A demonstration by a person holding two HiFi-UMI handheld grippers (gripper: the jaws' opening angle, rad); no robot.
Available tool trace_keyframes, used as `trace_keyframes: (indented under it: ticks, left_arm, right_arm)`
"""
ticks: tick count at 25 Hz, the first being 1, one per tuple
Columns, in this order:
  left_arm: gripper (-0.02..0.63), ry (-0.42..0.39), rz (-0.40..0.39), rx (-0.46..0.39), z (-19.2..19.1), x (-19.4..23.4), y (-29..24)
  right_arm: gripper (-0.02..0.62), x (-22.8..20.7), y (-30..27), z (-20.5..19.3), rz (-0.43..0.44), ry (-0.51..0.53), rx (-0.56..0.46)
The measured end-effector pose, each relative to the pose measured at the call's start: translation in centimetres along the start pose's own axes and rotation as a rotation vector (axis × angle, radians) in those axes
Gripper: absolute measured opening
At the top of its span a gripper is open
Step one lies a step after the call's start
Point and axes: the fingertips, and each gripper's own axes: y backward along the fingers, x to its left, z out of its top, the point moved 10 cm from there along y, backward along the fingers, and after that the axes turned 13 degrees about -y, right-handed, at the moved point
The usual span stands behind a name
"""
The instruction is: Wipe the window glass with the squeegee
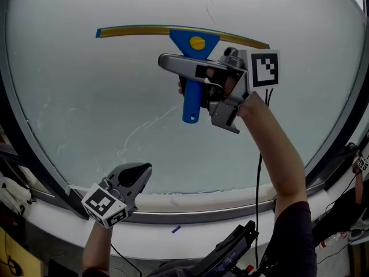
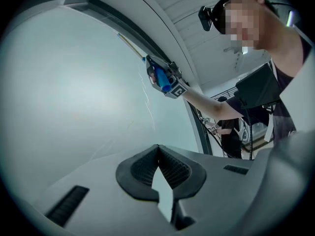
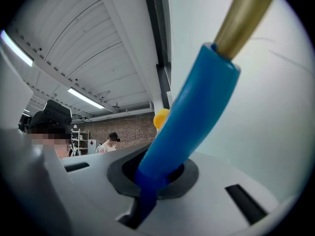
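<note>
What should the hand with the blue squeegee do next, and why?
Probably pull the squeegee straight down the window glass: the right gripper is clamped on its handle, the blade sits high on the pane, and streaks show below it.

Squeegee (image 1: 192, 97): blue handle and head, yellow knob (image 1: 197, 42), brass-gold blade rail (image 1: 138, 31) with a blue end cap. Window glass (image 1: 86, 97): milky pale grey-green, thin white streaks across it. Frame (image 1: 26, 143): dark grey to black. Sill (image 1: 190, 201): white, one small blue scrap (image 1: 176, 229) on it. Right gripper (image 1: 193, 77) and left gripper (image 1: 138, 172): grey bodies, black ribbed pads (image 2: 172, 168). Right marker cube (image 1: 264, 68) and left marker cube (image 1: 105, 205): white faces, black square patterns. Sleeve (image 1: 297, 235): dark. Brick wall (image 3: 133, 132): reddish-brown.
</note>
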Motion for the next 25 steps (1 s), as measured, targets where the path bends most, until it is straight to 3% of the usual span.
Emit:
trace_keyframes:
  ticks: [3,9,15,25]
  left_arm:
    - [0.005,-0.015,0.037,0.012,1.4,-0.1,-0.3]
    - [0.005,-0.039,0.027,-0.008,-1.3,-2.2,0.7]
    - [0.005,-0.043,-0.035,-0.057,-0.5,2.0,2.0]
    - [0.005,-0.024,-0.107,-0.141,-1.5,5.2,4.0]
  right_arm:
    - [0.005,-0.6,0.3,3.2,-0.007,-0.012,-0.013]
    - [0.005,-0.8,0.1,3.4,-0.007,-0.014,-0.008]
    - [0.005,-1.9,-2.5,6.6,-0.080,-0.028,-0.001]
    - [0.005,-4.4,-2.2,7.4,-0.181,-0.109,-0.053]
